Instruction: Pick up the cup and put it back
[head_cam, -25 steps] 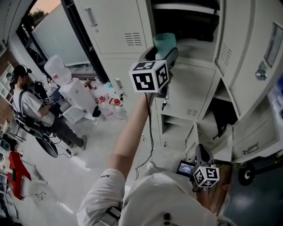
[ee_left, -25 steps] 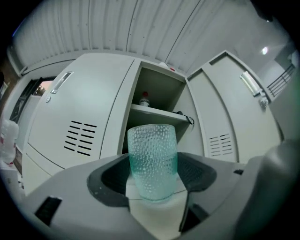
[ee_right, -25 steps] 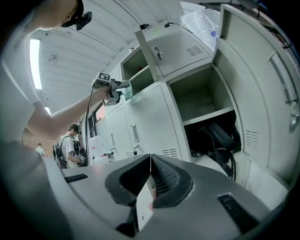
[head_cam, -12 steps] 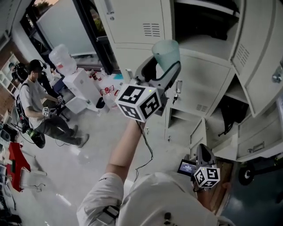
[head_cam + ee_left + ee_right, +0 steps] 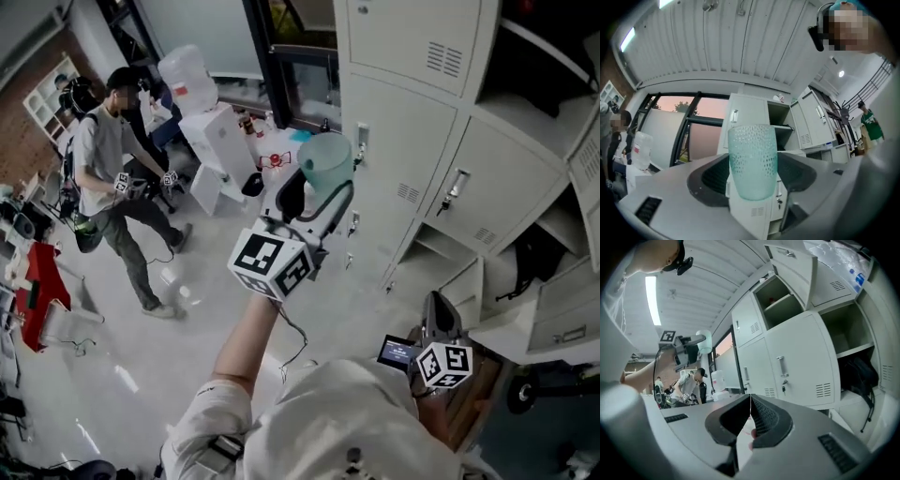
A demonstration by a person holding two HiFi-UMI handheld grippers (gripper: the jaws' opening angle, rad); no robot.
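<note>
Several pale metal lockers (image 5: 412, 112) filled the wall on the right, most doors closed and a few compartments standing open with a bare shelf (image 5: 539, 105) inside. Across the floor another person (image 5: 111, 178) stood beside a big water jug (image 5: 187, 80), well apart from the work.

Nearer me, the left gripper (image 5: 319, 184) was raised at arm's length in front of the lockers. Its jaws stood wide and clamped either side of a translucent teal cup (image 5: 752, 161) with a dimpled wall. The cup sat upright, mouth up, gripped around its lower half, in the air and touching no shelf. The right gripper (image 5: 750, 416) was held low by the person's body, jaws pressed together on nothing.

I judged the lift done and the return yet to come. To do that well, the person should keep the cup level on the way to an open shelf and bring it in above the shelf edge. The base should sit flat before the jaws spread. Thin plastic like that could likely slip or flex, so steady pressure would matter.
</note>
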